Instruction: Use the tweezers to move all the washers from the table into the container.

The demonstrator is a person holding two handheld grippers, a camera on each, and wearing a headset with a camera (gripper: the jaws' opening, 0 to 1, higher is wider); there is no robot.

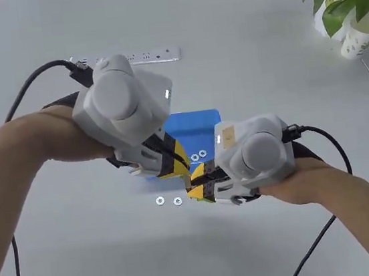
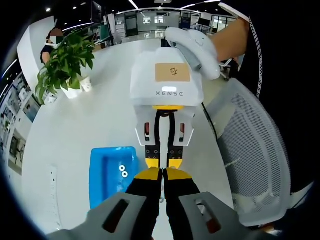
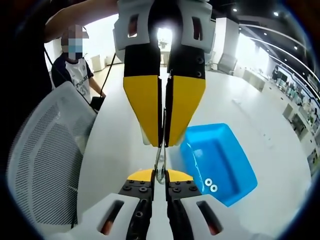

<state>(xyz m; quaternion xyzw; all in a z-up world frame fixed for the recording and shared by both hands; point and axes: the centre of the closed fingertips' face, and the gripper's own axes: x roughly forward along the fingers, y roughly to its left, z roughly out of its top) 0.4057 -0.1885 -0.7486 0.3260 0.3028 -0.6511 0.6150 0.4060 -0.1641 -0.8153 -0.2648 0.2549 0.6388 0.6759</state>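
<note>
My left gripper (image 3: pixel 161 142) has its jaws pressed together on the tweezers (image 3: pixel 160 159). My right gripper (image 3: pixel 160 176) meets it tip to tip, its jaws drawn in on the tweezers' near end as far as I can judge. In the head view the blue container (image 1: pixel 202 119) lies at twelve o'clock from the meeting tips, with two washers (image 3: pixel 210 185) inside. Two loose washers (image 1: pixel 160 200) sit on the table (image 1: pixel 83 244) at seven o'clock of it. I should settle one firm grip before easing the other, keeping the points lined up and aimed downward.
</note>
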